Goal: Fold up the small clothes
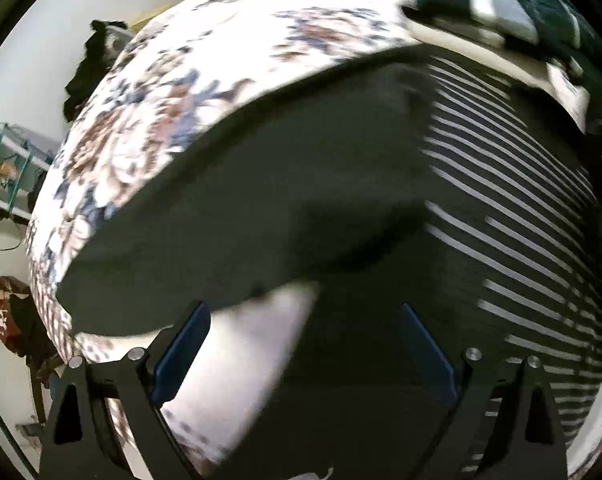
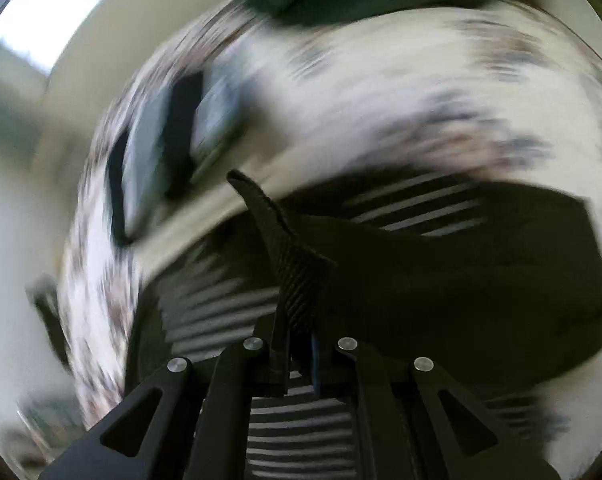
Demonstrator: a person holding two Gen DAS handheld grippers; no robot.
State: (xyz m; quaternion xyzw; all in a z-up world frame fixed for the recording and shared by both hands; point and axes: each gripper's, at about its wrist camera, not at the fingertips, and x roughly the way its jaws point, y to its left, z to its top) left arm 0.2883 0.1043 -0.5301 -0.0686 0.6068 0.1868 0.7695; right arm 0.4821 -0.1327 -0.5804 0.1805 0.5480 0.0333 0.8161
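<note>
Our right tongs [image 2: 301, 344] pinch the dark striped top's [image 1: 341, 184] edge at 6 o'clock to lift a fold, while our left tongs [image 1: 305, 344] hang wide and empty above it over the flowery tabletop [image 1: 149, 128].

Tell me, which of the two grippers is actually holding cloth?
The right gripper: its jaws are shut on a ribbed dark garment edge. The left gripper stands open above the fabric, pinching nothing.
</note>
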